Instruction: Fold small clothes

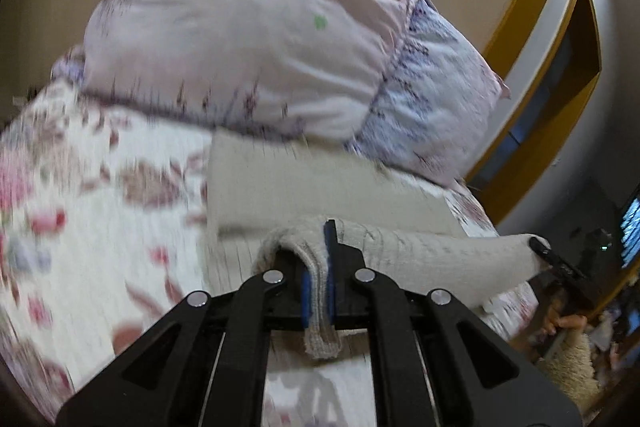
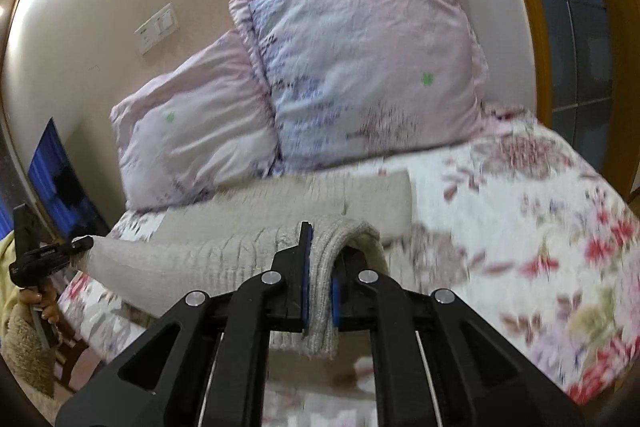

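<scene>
From the left wrist view, the left gripper [image 1: 318, 287] is clamped tight on one end of a grey knitted garment [image 1: 432, 259], the blue pads pinching a doubled ribbed edge that droops below them; the knit stretches away to the right, lifted off the floral bedspread [image 1: 80, 207], and its far end meets the right gripper [image 1: 540, 247], small at the edge of the frame; behind it another part of the same grey cloth, or a second piece, I cannot tell which, lies flat against the pink pillows [image 1: 240, 39].

From the right wrist view, the right gripper [image 2: 320, 287] is likewise closed on a thick fold of the knit [image 2: 180, 263]; the span runs left to the other tool [image 2: 76, 247], held taut above the quilt [image 2: 520, 207]; the flat grey part [image 2: 360, 195] rests just before the pillows [image 2: 360, 59].

The blur suggests quick motion; if the two ends travel unevenly, I judge the fold could land crooked, and a bulky ribbed edge might slip from the pads.
</scene>
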The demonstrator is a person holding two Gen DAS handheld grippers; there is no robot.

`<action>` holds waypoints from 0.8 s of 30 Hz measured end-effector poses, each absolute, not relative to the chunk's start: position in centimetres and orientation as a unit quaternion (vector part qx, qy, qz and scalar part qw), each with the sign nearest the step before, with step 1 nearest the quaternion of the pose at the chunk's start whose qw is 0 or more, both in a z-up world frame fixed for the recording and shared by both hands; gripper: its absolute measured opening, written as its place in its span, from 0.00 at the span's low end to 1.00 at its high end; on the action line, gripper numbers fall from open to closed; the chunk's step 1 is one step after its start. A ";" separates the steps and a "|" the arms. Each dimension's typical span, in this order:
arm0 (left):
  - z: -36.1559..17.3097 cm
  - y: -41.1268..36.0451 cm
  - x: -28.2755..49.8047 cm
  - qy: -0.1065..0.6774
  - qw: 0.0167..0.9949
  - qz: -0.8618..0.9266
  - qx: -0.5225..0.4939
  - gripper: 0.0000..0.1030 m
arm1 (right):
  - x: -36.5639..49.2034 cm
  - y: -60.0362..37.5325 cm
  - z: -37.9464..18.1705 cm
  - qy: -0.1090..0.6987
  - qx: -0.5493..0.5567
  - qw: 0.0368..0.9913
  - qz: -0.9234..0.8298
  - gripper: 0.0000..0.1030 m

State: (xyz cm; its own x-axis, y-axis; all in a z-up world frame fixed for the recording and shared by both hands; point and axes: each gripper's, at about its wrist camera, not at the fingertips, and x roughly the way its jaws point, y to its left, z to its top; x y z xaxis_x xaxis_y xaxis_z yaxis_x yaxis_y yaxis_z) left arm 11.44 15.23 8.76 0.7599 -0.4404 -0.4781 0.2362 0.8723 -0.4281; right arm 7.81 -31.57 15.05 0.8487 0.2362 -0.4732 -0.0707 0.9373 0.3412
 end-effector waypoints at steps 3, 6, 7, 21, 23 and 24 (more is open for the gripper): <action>10.0 14.7 14.5 0.285 0.929 -0.171 -0.160 0.05 | 10.7 -31.8 15.7 0.252 0.165 0.951 0.075 0.07; 10.8 14.3 18.0 0.283 0.932 -0.161 -0.156 0.05 | 13.9 -31.9 15.8 0.247 0.166 0.952 0.068 0.07; 10.9 14.3 19.6 0.285 0.932 -0.157 -0.161 0.05 | 15.2 -32.0 15.6 0.246 0.171 0.952 0.065 0.07; 1.2 16.4 30.4 0.398 0.854 -0.153 -0.299 0.06 | 26.7 -34.7 4.9 0.391 0.284 0.874 0.049 0.08; 1.1 16.8 30.9 0.399 0.845 -0.164 -0.317 0.06 | 27.0 -35.0 5.0 0.387 0.299 0.871 0.055 0.08; 1.0 16.8 31.2 0.399 0.841 -0.166 -0.324 0.06 | 27.4 -35.2 5.0 0.386 0.309 0.867 0.056 0.08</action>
